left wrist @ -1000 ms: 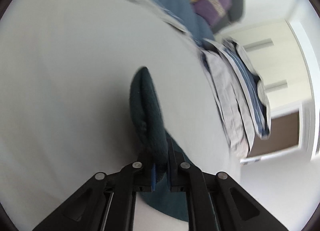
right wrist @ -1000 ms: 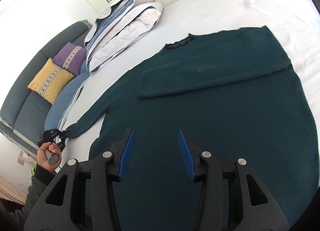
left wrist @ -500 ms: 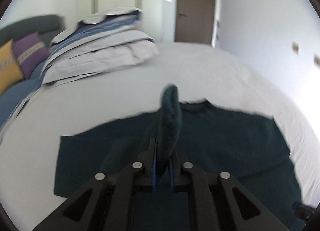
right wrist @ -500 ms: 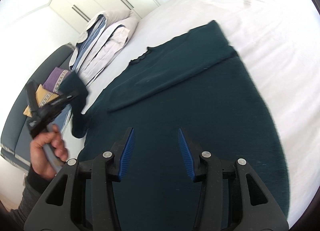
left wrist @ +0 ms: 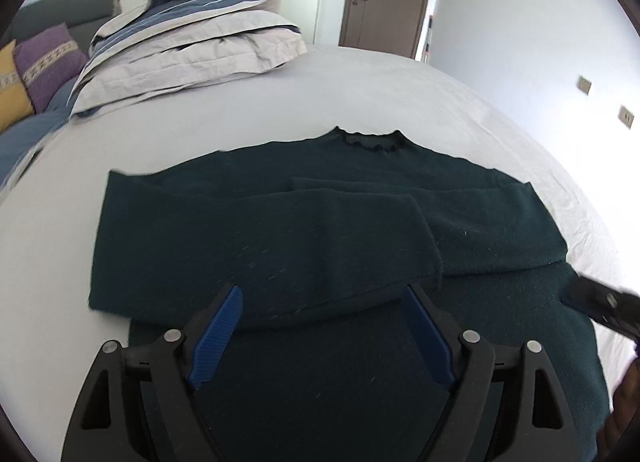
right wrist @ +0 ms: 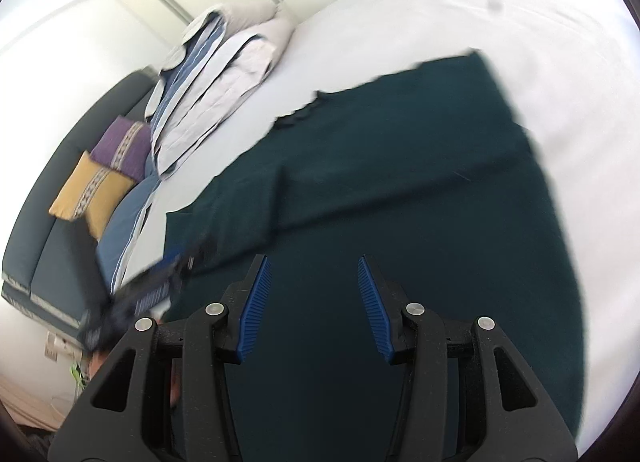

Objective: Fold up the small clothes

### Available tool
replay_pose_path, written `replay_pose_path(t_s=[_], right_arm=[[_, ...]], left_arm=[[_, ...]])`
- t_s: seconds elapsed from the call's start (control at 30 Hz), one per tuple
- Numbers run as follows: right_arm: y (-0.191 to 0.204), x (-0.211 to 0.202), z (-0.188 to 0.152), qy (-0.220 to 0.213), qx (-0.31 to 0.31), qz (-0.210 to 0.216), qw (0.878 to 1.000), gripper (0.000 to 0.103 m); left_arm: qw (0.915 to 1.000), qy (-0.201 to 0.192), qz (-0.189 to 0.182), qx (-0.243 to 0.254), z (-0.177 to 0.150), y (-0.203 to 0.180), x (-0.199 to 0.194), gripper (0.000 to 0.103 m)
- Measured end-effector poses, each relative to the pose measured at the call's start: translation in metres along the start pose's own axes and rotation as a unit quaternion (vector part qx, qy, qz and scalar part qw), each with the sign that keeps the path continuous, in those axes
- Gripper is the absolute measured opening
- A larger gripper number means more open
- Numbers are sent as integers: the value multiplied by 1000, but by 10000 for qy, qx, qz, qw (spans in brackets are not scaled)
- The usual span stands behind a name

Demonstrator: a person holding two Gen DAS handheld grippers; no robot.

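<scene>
Your left gripper [left wrist: 320,336] is opening with nothing between its pads, leaving the sleeve [left wrist: 280,250] folded across the dark green sweater [left wrist: 500,221] mid-bed [left wrist: 360,101]; your right gripper [right wrist: 311,304] hovers half-spread, empty, over the hem, likely for the next fold

Bare bed sheet [left wrist: 360,101] rings the sweater [left wrist: 320,229]; stacked pillows [left wrist: 192,41] block the far-left corner

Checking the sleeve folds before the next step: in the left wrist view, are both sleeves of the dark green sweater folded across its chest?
Yes, both sleeves lie folded across the chest of the dark green sweater, the left one overlapping the right.
</scene>
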State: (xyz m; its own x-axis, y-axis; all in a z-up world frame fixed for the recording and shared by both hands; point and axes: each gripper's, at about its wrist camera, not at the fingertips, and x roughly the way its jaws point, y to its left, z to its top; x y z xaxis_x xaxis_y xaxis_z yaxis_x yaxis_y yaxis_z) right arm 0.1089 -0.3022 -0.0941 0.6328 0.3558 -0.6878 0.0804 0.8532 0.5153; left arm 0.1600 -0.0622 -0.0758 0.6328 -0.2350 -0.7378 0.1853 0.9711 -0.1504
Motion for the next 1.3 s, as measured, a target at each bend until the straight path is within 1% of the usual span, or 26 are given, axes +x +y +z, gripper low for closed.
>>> replay_pose_path(t_s=[0.07, 0.1, 0.17, 0.27, 0.37, 0.43, 0.47, 0.5, 0.53, 0.6, 0.67, 0.77, 0.87, 0.97, 1.07, 1.17, 1.23, 1.3], right_arm=[[19, 25, 16, 176, -113, 84, 9997, 44], [27, 39, 25, 226, -138, 49, 9996, 44], [38, 68, 42, 475, -123, 142, 9987, 44], [45, 101, 60, 653, -23, -37, 9979, 44], [45, 129, 67, 925, 187, -99, 9955, 44], [46, 142, 63, 1061, 168, -134, 9941, 39], [50, 147, 62, 1124, 56, -208, 9934, 28], [52, 149, 58, 1163, -62, -258, 9929, 20], [58, 151, 55, 1191, -243, -330, 9920, 17], [66, 153, 51, 1179, -557, -539, 9900, 7], [71, 147, 51, 1137, -665, -556, 9897, 6], [72, 130, 65, 894, -727, -530, 9919, 6], [66, 114, 77, 744, -781, -619, 9922, 6], [52, 100, 85, 640, -781, -775, 9919, 6], [31, 94, 88, 605, -627, -929, 9919, 6], [10, 90, 88, 525, -428, -958, 9931, 6], [0, 90, 87, 497, -358, -918, 9939, 6], [-6, 94, 85, 574, -366, -909, 9935, 6]], left_arm=[[9997, 7, -65, -239, -5, 18, -9, 84], [9994, -22, -109, -332, -7, 25, -14, 84], [9988, -47, -113, -478, -10, 39, -19, 84], [9977, -130, -120, -661, -13, 59, -30, 83], [9962, -211, -124, -833, -13, 77, -39, 83], [9953, -257, -121, -925, -13, 88, -44, 83], [9949, -280, -114, -963, -12, 92, -45, 83], [9945, -306, -104, -992, -11, 97, -47, 83], [9942, -335, -92, -1019, -11, 102, -49, 83], [9933, -352, -70, -1102, -8, 111, -49, 83], [9918, -368, -15, -1224, -5, 122, -49, 82], [9885, -400, 33, -1458, 2, 141, -51, 78], [9863, -467, 129, -1579, 14, 156, -50, 78], [9853, -480, 199, -1628, 27, 165, -43, 79], [9864, -340, 284, -1585, 39, 169, -26, 79], [9878, -75, 361, -1515, 49, 170, -1, 78], [9890, 21, 413, -1423, 54, 168, 11, 78], [9894, 166, 473, -1361, 60, 167, 26, 78]])
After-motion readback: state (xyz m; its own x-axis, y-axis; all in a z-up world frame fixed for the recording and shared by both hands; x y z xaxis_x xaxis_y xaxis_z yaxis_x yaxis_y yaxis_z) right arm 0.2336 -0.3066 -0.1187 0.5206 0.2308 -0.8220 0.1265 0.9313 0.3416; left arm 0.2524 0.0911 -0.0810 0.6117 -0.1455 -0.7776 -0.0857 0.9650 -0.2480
